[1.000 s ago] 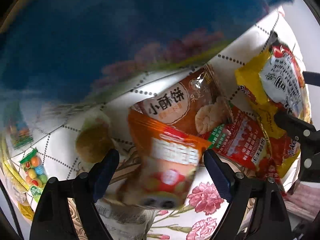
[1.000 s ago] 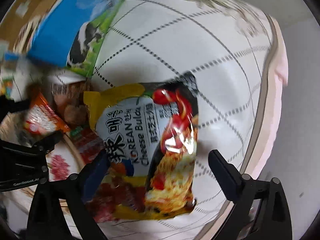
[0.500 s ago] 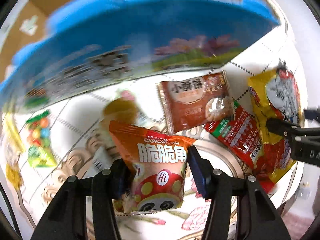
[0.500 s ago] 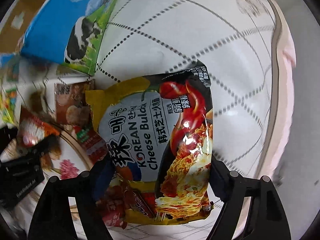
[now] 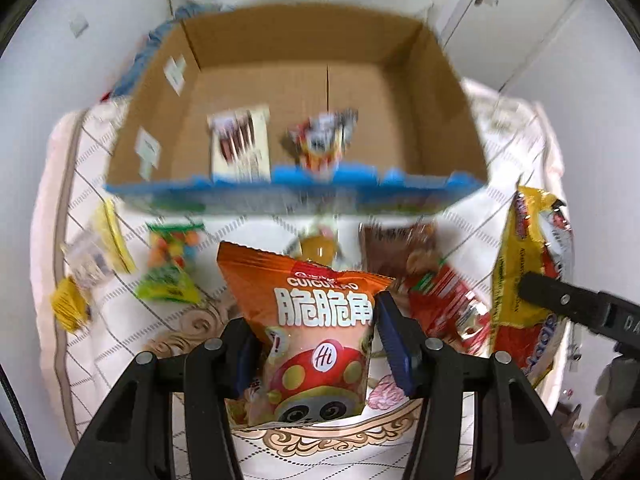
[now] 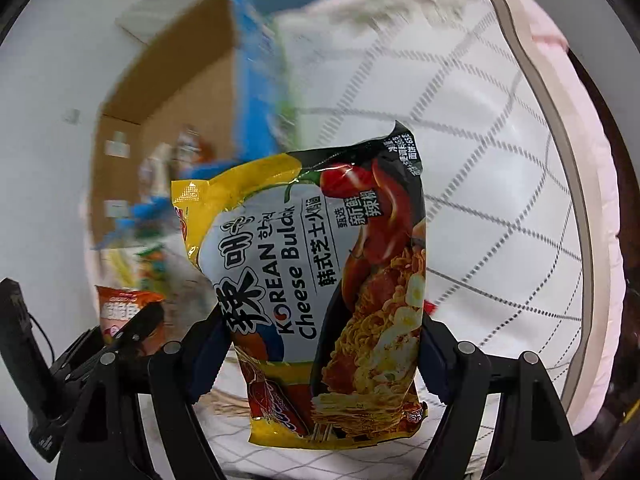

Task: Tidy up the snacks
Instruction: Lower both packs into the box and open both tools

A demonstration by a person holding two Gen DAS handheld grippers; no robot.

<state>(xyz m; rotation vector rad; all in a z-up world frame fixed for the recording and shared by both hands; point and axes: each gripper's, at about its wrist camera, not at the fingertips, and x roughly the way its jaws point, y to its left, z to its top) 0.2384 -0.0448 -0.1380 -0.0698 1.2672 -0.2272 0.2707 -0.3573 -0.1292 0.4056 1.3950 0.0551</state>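
Risks noted. Left gripper [image 5: 312, 344] pinches orange corn-snack bag [image 5: 316, 320] low down, above the quilted bed [image 5: 80, 208], facing the cardboard box [image 5: 452, 92]. Right gripper [image 6: 324, 344] pinches Korean Cheese Buldak noodle packet [image 6: 320, 280] by its lower part. Both packs are slick film held near one end: likely to sag, slip or swing. Box's near wall [image 5: 296, 196] could catch a bag; both grippers converging may collide.

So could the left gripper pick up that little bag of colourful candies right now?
Probably not as things stand. The left gripper is already shut on the orange snack bag, so its fingers are full. The candy bag lies uncovered on the bedspread, so dropping the orange bag first should free the way.
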